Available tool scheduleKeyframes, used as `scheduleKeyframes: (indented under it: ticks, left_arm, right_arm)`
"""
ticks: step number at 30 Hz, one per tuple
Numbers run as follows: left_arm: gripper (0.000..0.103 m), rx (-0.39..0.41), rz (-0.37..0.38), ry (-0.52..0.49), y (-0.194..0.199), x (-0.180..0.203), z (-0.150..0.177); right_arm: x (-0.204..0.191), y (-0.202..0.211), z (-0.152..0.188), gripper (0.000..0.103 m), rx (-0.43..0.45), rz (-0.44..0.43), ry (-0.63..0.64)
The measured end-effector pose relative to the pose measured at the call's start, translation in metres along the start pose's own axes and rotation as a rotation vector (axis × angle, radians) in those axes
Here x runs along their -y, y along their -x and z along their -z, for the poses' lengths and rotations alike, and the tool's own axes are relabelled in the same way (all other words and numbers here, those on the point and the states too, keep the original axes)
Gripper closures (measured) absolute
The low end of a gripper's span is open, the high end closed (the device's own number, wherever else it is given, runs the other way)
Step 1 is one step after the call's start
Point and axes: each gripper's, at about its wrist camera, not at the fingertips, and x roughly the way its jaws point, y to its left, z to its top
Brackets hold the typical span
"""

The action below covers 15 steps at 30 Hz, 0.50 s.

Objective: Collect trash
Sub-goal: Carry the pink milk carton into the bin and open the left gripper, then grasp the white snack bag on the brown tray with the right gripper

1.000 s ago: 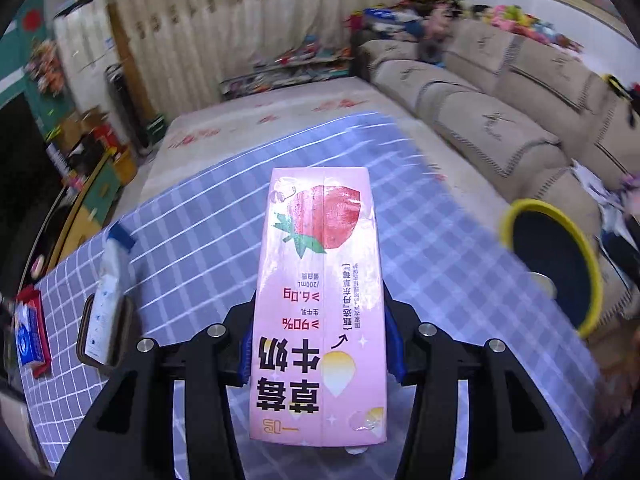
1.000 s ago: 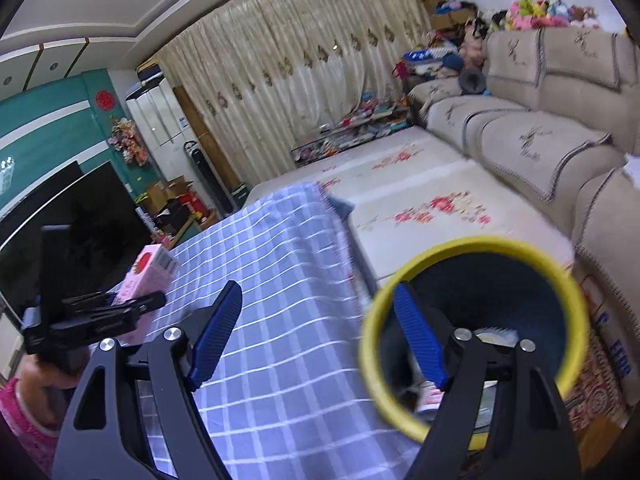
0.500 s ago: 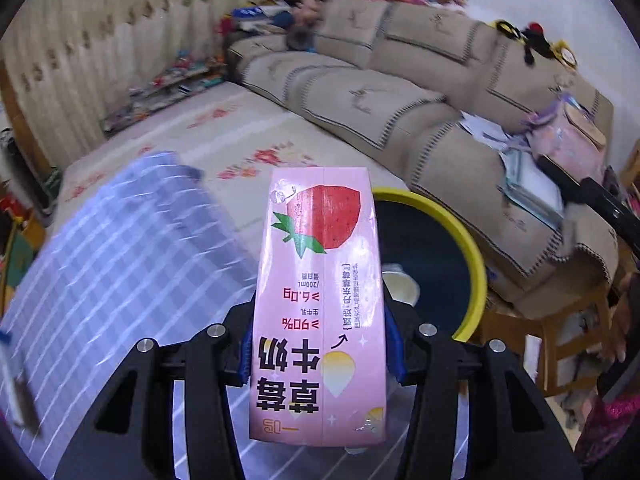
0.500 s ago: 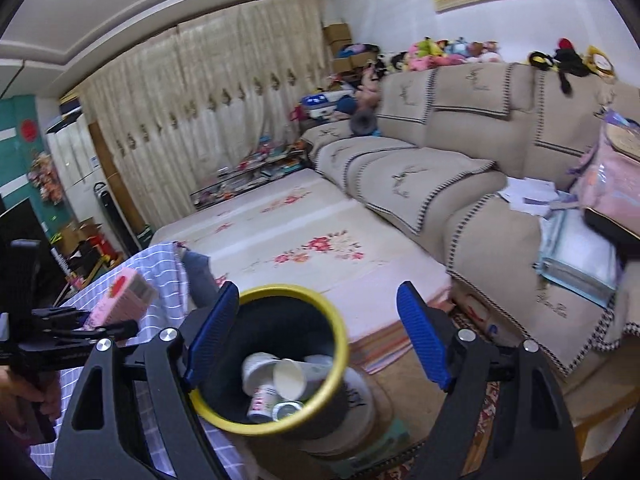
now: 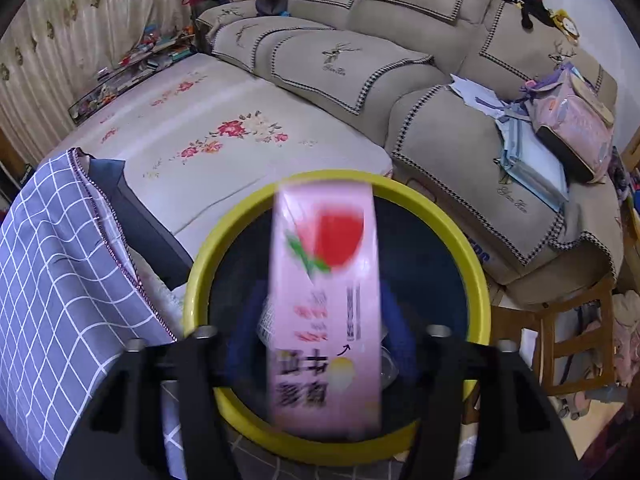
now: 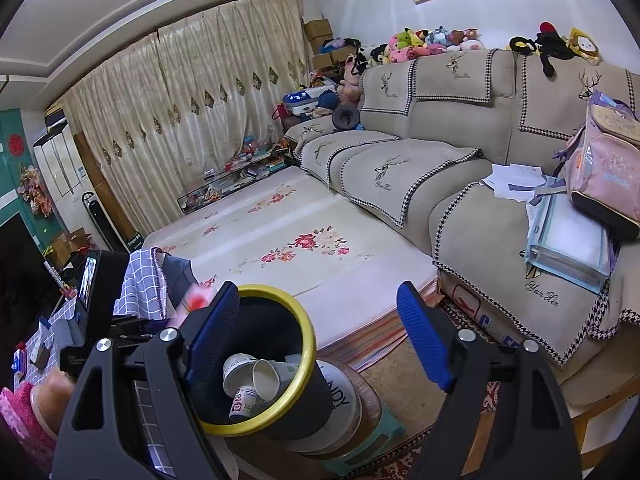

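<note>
The left tool, clamped on the pink milk carton a second ago, now stands apart as the blurred carton drops over the yellow-rimmed bin. Beside it the right tool hangs apart and empty. Judging by this, one more piece is nearly collected.

The strawberry milk carton is pink with a red strawberry, green leaves and black lettering. Behind it, the trash bin has a yellow rim and dark inside. Left of the bin hangs a grey-blue tablecloth with a white grid. Beyond the bin, a cream mat bears red flowers, and the beige sofa has houndstooth trim.
</note>
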Motion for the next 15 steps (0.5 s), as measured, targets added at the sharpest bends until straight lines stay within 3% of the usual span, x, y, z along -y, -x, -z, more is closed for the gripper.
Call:
scheduleKeyframes:
  ticks: [3, 8, 15]
  left_arm:
    - [0.032, 0.026, 0.001, 0.007, 0.013, -0.001, 0.007]
    - [0.026, 0.141, -0.007, 0.084, 0.075, -0.023, 0.033]
    - [0.017, 0.296, -0.124, 0.248, 0.175, -0.076, 0.118]
  right_arm:
    - [0.0, -0.002, 0.002, 0.026, -0.01, -0.004, 0.001]
    - [-0.014, -0.009, 0.005, 0.026, -0.035, -0.046, 0.013]
    - [-0.073, -0.019, 0.014, 0.026, -0.087, -0.16, 0.099]
